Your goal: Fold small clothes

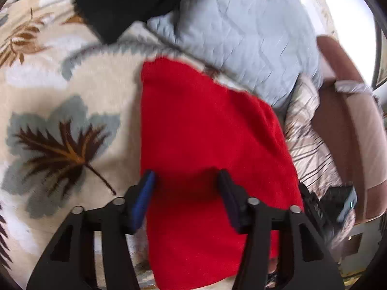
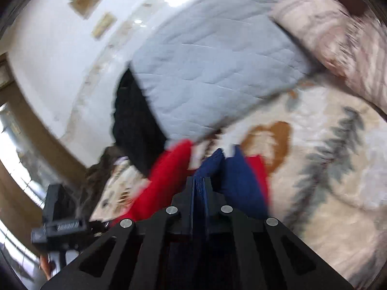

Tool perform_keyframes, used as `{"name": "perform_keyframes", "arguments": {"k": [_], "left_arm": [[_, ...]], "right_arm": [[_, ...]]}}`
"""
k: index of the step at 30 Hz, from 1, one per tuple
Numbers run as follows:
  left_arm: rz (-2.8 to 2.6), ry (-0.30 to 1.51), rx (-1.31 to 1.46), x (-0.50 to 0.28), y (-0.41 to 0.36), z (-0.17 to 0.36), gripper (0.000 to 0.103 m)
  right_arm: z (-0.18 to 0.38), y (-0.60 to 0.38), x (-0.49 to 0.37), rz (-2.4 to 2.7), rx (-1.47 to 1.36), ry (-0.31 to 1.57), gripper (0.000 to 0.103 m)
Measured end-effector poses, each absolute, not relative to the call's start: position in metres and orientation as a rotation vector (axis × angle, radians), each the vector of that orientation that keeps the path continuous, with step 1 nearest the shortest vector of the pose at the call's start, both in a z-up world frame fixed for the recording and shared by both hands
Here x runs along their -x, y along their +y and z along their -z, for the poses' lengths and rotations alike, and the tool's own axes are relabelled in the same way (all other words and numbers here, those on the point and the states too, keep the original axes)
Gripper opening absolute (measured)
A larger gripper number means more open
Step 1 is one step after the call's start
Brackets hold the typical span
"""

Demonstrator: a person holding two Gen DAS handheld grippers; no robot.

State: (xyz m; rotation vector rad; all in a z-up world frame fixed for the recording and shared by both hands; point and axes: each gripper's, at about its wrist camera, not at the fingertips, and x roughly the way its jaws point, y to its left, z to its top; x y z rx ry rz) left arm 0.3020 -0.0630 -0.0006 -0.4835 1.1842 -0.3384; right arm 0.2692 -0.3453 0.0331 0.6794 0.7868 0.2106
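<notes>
Your left claw (image 1: pixel 186 181) hovers with its jaws apart over the near part of a red garment (image 1: pixel 205 133) that lies flat on the leaf-patterned blanket (image 1: pixel 60 133) of a bed; the blue pads stand on either side of a stretch of cloth and press on nothing. Your right claw (image 2: pixel 219 154) is closed, its blue pads together. Red fabric (image 2: pixel 169 176) shows on both sides of its tips, but motion blur hides whether any cloth is pinched between them.

The risk from here lies in that doubt. If the right claw has caught only air or a single thin layer, a lift would drag the edge crooked and spoil the fold. If the left claw closes where it hangs now, in the middle of the cloth and not at an edge, it would bunch the fabric into a ridge. The soft blanket could also be snagged along with the garment.

The garment is bright red, fuzzy-surfaced and plain, spread in a long smooth panel with a straight left edge. It lies below a pale blue quilted pillow (image 1: pixel 241 36) and a black cloth (image 1: pixel 125 2).
</notes>
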Motion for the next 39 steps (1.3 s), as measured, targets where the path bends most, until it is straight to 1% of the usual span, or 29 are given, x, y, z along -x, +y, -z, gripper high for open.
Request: {"name": "perform_keyframes", "arguments": {"k": [2,3,5,7,9,10,11,14,15,16,19,20,21,22,25,26,28,29,31,32,33,34,35,36,37,38,39], "left_arm": [[0.333,1.175,0.46,-0.3,-0.069,0.003,0.064],[0.328,1.163,0.445,-0.298,-0.072,0.002,0.065],[0.328,1.159,0.435,-0.296,-0.072,0.002,0.066],[0.329,1.163,0.446,-0.296,-0.071,0.003,0.066],[0.33,1.167,0.463,-0.296,-0.069,0.005,0.067],[0.331,1.171,0.472,-0.296,-0.067,0.006,0.067],[0.331,1.172,0.48,-0.296,-0.066,0.006,0.067],[0.329,1.175,0.485,-0.293,-0.065,0.005,0.067],[0.328,1.179,0.488,-0.292,-0.064,0.004,0.067],[0.332,1.179,0.496,-0.291,-0.064,0.002,0.067],[0.374,1.13,0.547,-0.284,-0.057,-0.011,0.067],[0.381,1.118,0.558,-0.282,-0.057,-0.014,0.067],[0.378,1.121,0.553,-0.282,-0.058,-0.013,0.067],[0.365,1.145,0.516,-0.283,-0.064,-0.01,0.067],[0.345,1.203,0.424,-0.283,-0.081,0.007,0.071],[0.341,1.209,0.418,-0.281,-0.084,0.01,0.074],[0.335,1.201,0.422,-0.275,-0.083,0.008,0.074],[0.338,1.197,0.424,-0.272,-0.082,0.004,0.074],[0.339,1.19,0.416,-0.266,-0.077,0.0,0.073],[0.338,1.185,0.413,-0.263,-0.075,-0.001,0.073],[0.336,1.181,0.411,-0.258,-0.073,-0.002,0.073],[0.336,1.184,0.409,-0.254,-0.073,0.0,0.073],[0.336,1.19,0.407,-0.251,-0.074,0.002,0.073],[0.332,1.201,0.408,-0.249,-0.075,0.006,0.073],[0.327,1.218,0.415,-0.245,-0.077,0.011,0.073],[0.325,1.229,0.424,-0.243,-0.078,0.013,0.073],[0.325,1.236,0.436,-0.24,-0.08,0.014,0.072]], "right_arm": [[-0.011,-0.352,-0.274,-0.208,-0.762,0.872,0.006],[-0.005,-0.354,-0.274,-0.215,-0.804,0.89,0.011],[-0.006,-0.356,-0.271,-0.227,-0.868,0.858,0.012],[-0.019,-0.357,-0.268,-0.232,-0.886,0.788,0.019],[-0.032,-0.354,-0.264,-0.287,-0.894,0.739,0.048],[-0.034,-0.348,-0.265,-0.317,-0.878,0.755,0.053],[-0.032,-0.341,-0.27,-0.322,-0.837,0.802,0.054],[-0.018,-0.321,-0.277,-0.276,-0.729,0.929,0.053],[-0.011,-0.314,-0.279,-0.286,-0.717,0.96,0.046],[-0.011,-0.312,-0.277,-0.314,-0.726,0.931,0.01],[-0.036,-0.316,-0.266,-0.336,-0.703,0.802,0.009],[-0.052,-0.32,-0.261,-0.33,-0.668,0.741,0.009],[-0.056,-0.321,-0.26,-0.315,-0.645,0.728,0.009],[-0.057,-0.323,-0.259,-0.294,-0.625,0.731,0.009],[-0.026,-0.331,-0.267,-0.185,-0.593,0.851,0.009],[-0.009,-0.332,-0.271,-0.161,-0.609,0.911,0.009],[-0.002,-0.338,-0.273,-0.172,-0.68,0.939,0.01],[-0.005,-0.342,-0.273,-0.201,-0.719,0.932,0.017],[-0.012,-0.353,-0.267,-0.259,-0.816,0.909,0.022],[-0.014,-0.359,-0.262,-0.301,-0.876,0.907,0.033],[-0.014,-0.361,-0.26,-0.333,-0.905,0.916,0.049],[-0.013,-0.362,-0.258,-0.358,-0.917,0.931,0.053],[-0.012,-0.359,-0.254,-0.385,-0.899,0.959,0.056],[-0.011,-0.353,-0.251,-0.404,-0.866,0.988,0.055],[-0.01,-0.349,-0.249,-0.411,-0.836,1.009,0.05],[-0.009,-0.339,-0.246,-0.401,-0.752,1.038,0.013],[-0.013,-0.334,-0.244,-0.405,-0.694,1.04,0.013]]}}
